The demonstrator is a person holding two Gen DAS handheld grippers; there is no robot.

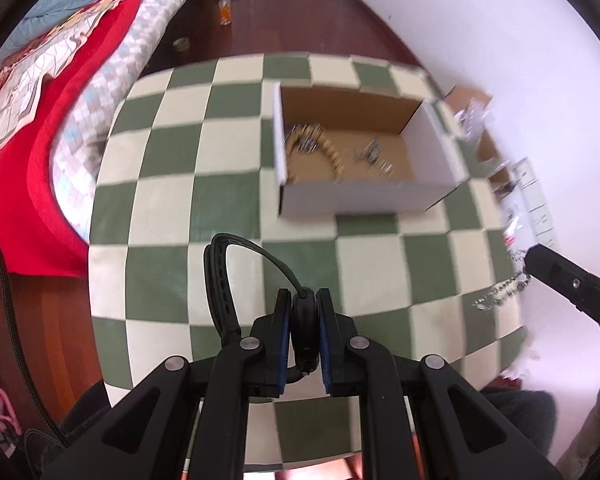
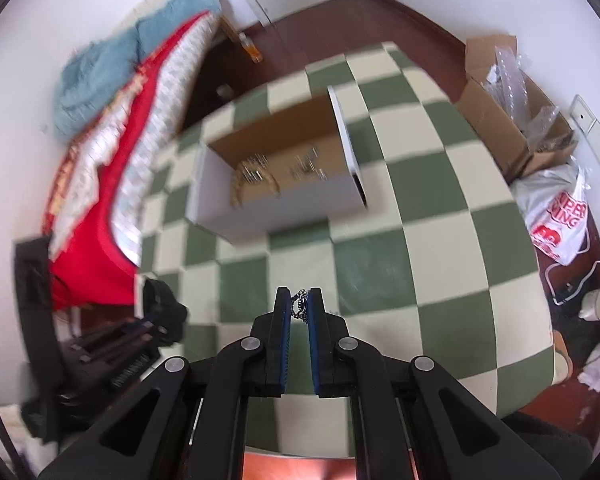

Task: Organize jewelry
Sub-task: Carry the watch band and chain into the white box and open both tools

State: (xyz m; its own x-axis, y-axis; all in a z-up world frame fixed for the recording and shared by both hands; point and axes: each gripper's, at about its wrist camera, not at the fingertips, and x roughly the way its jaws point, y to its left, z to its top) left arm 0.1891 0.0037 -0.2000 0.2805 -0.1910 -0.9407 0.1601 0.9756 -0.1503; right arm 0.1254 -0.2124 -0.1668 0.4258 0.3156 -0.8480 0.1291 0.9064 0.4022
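An open white cardboard box (image 1: 364, 196) stands on the green-and-cream checked table (image 1: 172, 200) and holds a gold bead bracelet (image 1: 332, 152) and small silver pieces (image 1: 370, 156). My left gripper (image 1: 305, 300) is shut on a black watch (image 1: 304, 332); its strap (image 1: 220, 280) loops up to the left, above the table in front of the box. My right gripper (image 2: 300, 300) is shut on a silver chain (image 2: 300, 306). In the left wrist view the right gripper (image 1: 568, 284) is at the right with the chain (image 1: 500, 292) dangling. The box also shows in the right wrist view (image 2: 280, 204).
A bed with a red blanket (image 1: 32, 184) lies left of the table. A brown carton with plastic packaging (image 2: 512, 120) and a white shopping bag (image 2: 556, 216) sit on the floor to the right. A bottle (image 1: 225, 10) stands on the floor beyond the table.
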